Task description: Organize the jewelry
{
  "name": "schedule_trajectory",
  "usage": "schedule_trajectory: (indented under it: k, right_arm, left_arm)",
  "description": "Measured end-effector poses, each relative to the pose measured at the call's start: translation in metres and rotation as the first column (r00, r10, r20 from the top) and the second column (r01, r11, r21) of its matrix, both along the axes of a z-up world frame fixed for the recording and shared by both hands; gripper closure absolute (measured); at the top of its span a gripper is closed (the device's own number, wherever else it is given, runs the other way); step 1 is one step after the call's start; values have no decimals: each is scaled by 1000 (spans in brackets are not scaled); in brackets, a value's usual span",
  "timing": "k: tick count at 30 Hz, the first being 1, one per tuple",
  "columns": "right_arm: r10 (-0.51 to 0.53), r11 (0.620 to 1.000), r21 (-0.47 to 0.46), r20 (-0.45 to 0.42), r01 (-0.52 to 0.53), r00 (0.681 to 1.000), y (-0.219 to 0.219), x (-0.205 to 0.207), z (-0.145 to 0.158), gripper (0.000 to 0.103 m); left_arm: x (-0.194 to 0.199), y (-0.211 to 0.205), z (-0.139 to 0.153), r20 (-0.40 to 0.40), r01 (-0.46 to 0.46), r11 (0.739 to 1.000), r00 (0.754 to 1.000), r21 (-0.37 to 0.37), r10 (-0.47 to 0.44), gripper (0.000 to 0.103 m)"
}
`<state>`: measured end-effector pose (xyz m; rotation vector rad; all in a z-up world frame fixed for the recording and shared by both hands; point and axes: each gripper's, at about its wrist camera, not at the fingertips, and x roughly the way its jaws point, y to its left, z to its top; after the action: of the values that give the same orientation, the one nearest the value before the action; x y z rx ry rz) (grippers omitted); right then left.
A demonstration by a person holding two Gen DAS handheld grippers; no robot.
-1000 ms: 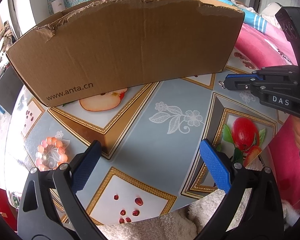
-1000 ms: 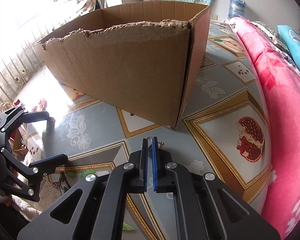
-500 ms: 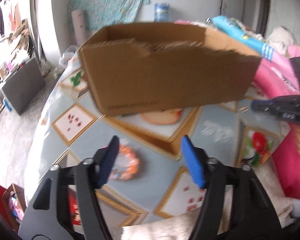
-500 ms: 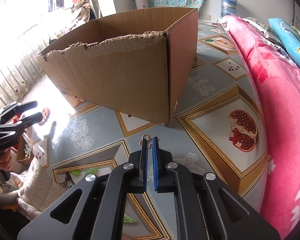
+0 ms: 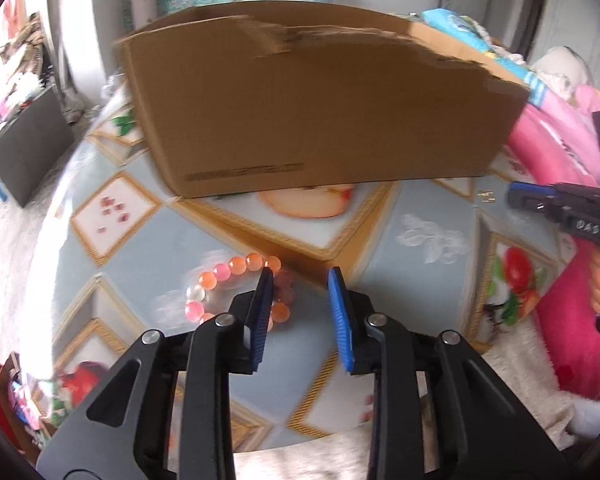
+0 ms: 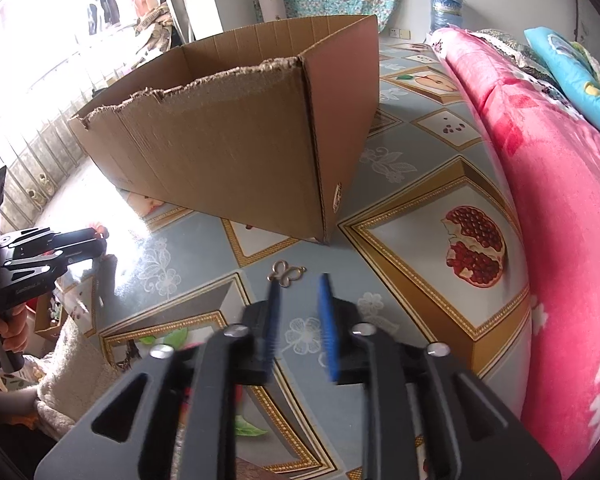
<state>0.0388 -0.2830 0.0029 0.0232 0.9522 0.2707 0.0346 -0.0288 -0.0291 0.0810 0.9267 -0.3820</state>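
An orange and pink bead bracelet [image 5: 224,276] lies on the fruit-patterned tablecloth. My left gripper [image 5: 300,280] hangs over its right side with the jaws closing; one or two beads show in the gap, and the pads are not pressing on them. A small gold butterfly-shaped piece [image 6: 286,273] lies flat on the cloth just ahead of my right gripper [image 6: 300,282], whose jaws are opening with nothing between them. The gold piece [image 5: 487,196] also shows beside the right gripper [image 5: 518,196] in the left wrist view. A torn-rimmed cardboard box [image 6: 240,152] stands open behind both.
A pink blanket [image 6: 560,200] runs along the table's right side. A white fluffy cloth [image 6: 72,360] lies at the near edge. A person's hand [image 6: 4,332] grips the left gripper's [image 6: 96,240] handle. The box [image 5: 320,120] fills the back of the table.
My left gripper swung left over the bracelet and its jaws narrowed from wide apart. The right jaws went from shut to parted, and the gold piece now lies free ahead of them.
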Motion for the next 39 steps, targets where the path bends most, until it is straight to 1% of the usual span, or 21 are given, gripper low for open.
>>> schedule_trajectory:
  k: [3,6,8,11,14,19,23,28,32,34,39]
  right_arm:
    - [1,1000,-5,-1,-1,1000,0,1,0,77]
    - [15,1000,-19,-9,-15,1000,3,5,-2,77]
    - [28,999,-34,-18,-28,999,7,8,-4,77]
    - [50,998,-43,-29,-51,998,16,12,-6,77]
    - [68,993,-94,-18,-69,998,26,14,-8,77]
    - [106,987,-115,-35,-109,994,31,18,-6,77]
    - [153,977,-138,-80,-163,985,33,26,-4,77]
    - [190,966,-150,-138,-210,972,35,35,-2,77]
    - [215,960,-147,-164,-239,963,40,41,0,88]
    - [215,958,-156,-169,-242,962,43,41,0,88]
    - [196,965,-141,-174,-222,965,44,42,1,88]
  left_arm:
    - [1,-23,-1,3,66,997,998,-30,-66,76]
    - [2,-40,-2,8,111,993,994,-41,-111,76]
    - [-2,-45,-2,10,123,991,992,-48,-123,76]
    - [-2,-48,-3,12,126,990,992,-59,-125,76]
    - [-2,-45,-3,11,124,990,992,-74,-124,76]
    - [-3,-37,-2,10,132,988,991,-85,-132,76]
    - [-4,-29,-1,12,138,986,990,-94,-137,76]
    - [-3,-32,-2,15,137,985,991,-104,-136,76]
    - [-4,-30,-2,14,133,984,991,-116,-132,76]
    - [-4,-30,-2,14,133,984,991,-118,-132,76]
    - [-4,-30,-2,14,136,983,991,-122,-135,76]
